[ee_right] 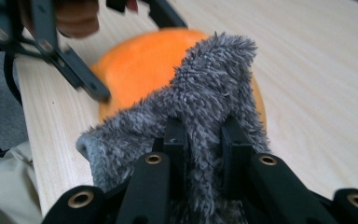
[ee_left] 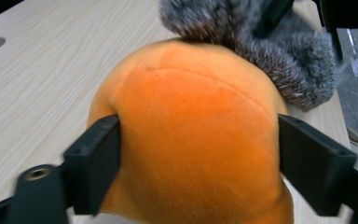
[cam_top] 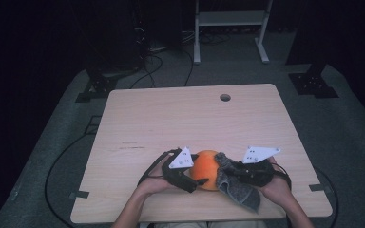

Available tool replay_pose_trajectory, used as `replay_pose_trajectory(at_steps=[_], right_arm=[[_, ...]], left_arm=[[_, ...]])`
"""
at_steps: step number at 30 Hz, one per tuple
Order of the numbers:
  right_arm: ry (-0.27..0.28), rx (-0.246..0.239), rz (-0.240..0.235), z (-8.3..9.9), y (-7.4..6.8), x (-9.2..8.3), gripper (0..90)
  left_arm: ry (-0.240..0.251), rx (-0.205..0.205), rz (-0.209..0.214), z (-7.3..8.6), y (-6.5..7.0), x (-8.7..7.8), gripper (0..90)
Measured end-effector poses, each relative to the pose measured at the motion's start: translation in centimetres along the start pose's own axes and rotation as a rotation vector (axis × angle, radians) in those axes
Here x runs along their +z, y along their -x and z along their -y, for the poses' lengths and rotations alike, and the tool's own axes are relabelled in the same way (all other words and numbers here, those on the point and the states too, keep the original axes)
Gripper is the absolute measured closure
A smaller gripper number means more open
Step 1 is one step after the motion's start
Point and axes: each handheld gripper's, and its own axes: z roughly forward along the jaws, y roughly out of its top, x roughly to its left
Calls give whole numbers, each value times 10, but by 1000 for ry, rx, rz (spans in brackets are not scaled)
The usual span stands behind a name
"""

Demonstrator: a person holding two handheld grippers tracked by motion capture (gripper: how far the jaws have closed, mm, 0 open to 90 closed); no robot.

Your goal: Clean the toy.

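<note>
An orange plush ball [cam_top: 206, 169] sits on the wooden table [cam_top: 171, 118] close to its near edge, roughly midway along that edge, between the person's two hands. The left gripper [cam_top: 196, 178] comes at it from the left; in the left gripper view its two black jaws stand on either side of the orange plush ball [ee_left: 196, 135], spread wide around the widest part and lying against the plush on both flanks, so it is clasped across its breadth. The right gripper [cam_top: 229, 172] reaches in from the right with its jaws drawn nearly together, pinching a fold of a grey fuzzy cloth [cam_top: 235, 183]. In the right gripper view the grey fuzzy cloth [ee_right: 200, 121] rises in a peak from between the jaws and drapes onto the right side of the ball, touching it. In the high view the rest of the cloth hangs down toward the near edge of the table, beside the person's right hand [cam_top: 278, 187]
</note>
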Motion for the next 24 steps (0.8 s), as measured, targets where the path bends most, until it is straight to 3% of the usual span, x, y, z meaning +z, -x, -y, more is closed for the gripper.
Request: replay_pose_trajectory(at_steps=[2, 5, 7, 12, 16, 18, 21, 24], right_arm=[[-17, 25, -7, 8, 6, 2, 756], [-53, 36, 2, 15, 12, 0, 755], [-72, 18, 19, 17, 12, -3, 754], [51, -24, -13, -6, -1, -28, 755], [50, -67, -15, -23, -11, -19, 751], [19, -68, -16, -21, -11, -10, 754], [4, -47, -30, -10, -7, -3, 760], [-6, -22, -30, -2, 0, -4, 760]], left_arm=[[-12, -116, 2, 1, -8, -1, 42], [-27, -125, 32, 4, -9, 1, 96], [-1, -77, 24, 3, -5, 0, 164], [10, 40, 30, -1, 5, 0, 228], [17, 139, 45, -4, 17, 2, 226], [8, 118, 66, -3, 16, 2, 173], [8, -4, 59, 1, 5, 3, 120], [21, -51, 57, 0, 3, 5, 104]])
